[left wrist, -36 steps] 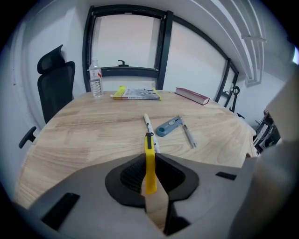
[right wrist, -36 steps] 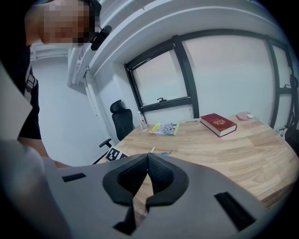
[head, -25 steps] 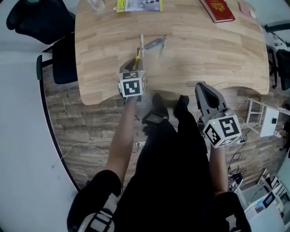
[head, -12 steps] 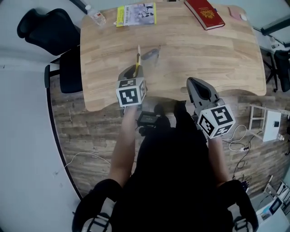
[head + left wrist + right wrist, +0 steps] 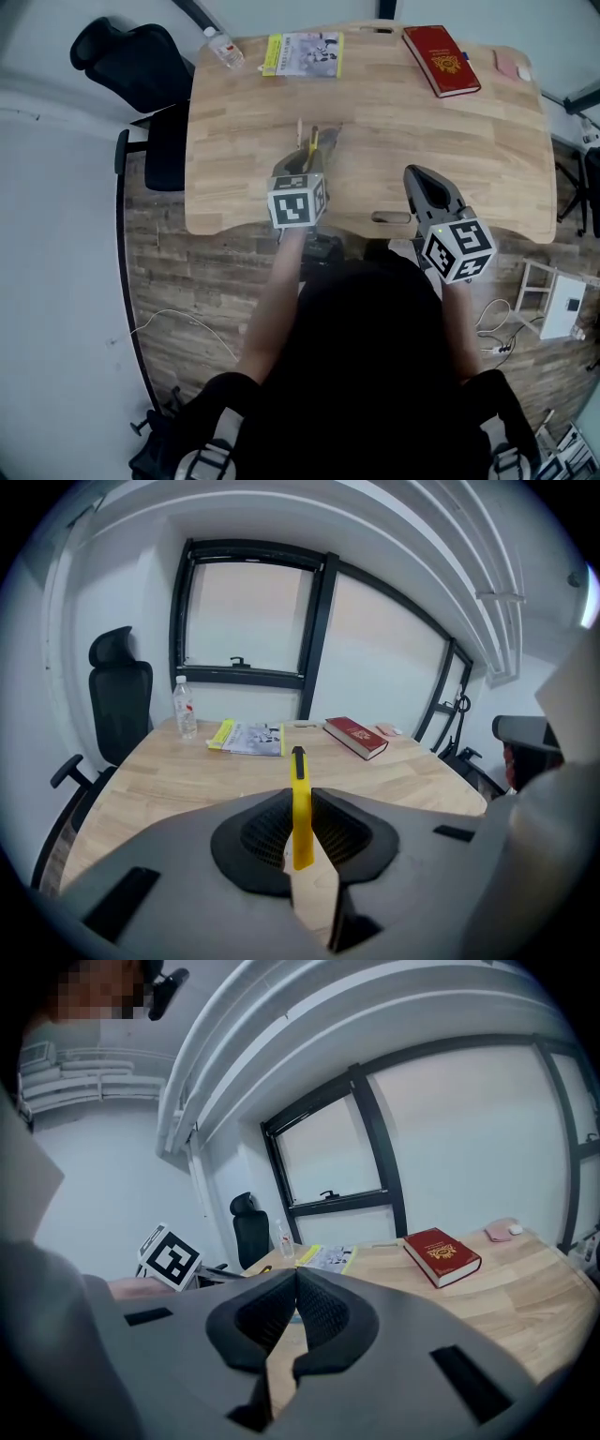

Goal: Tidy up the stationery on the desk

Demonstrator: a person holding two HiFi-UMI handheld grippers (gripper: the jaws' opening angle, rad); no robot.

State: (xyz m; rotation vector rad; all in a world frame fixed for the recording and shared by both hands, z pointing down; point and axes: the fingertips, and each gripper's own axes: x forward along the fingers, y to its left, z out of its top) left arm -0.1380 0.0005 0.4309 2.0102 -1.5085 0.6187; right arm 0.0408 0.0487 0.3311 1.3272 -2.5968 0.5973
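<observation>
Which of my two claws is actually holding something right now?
The left claw: it is clamped on a yellow black-tipped tool, while the right claw is shut with nothing between its jaws.

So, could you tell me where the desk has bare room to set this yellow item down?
The desk is bare on its right, between the red book and the right gripper, and at left, this side of the bottle and booklet. Crowded: loose pens ahead of the left gripper.

The right gripper's [image 5: 294, 1274] jaws met at their tips with nothing between them. Beyond lay the wooden counter [image 5: 525, 1307] with a red book [image 5: 442, 1255], a yellow-edged booklet [image 5: 328, 1258] and a water bottle [image 5: 284, 1238]. A black chair [image 5: 247, 1227] stood behind, and a marker cube [image 5: 170, 1255] showed at left.
</observation>
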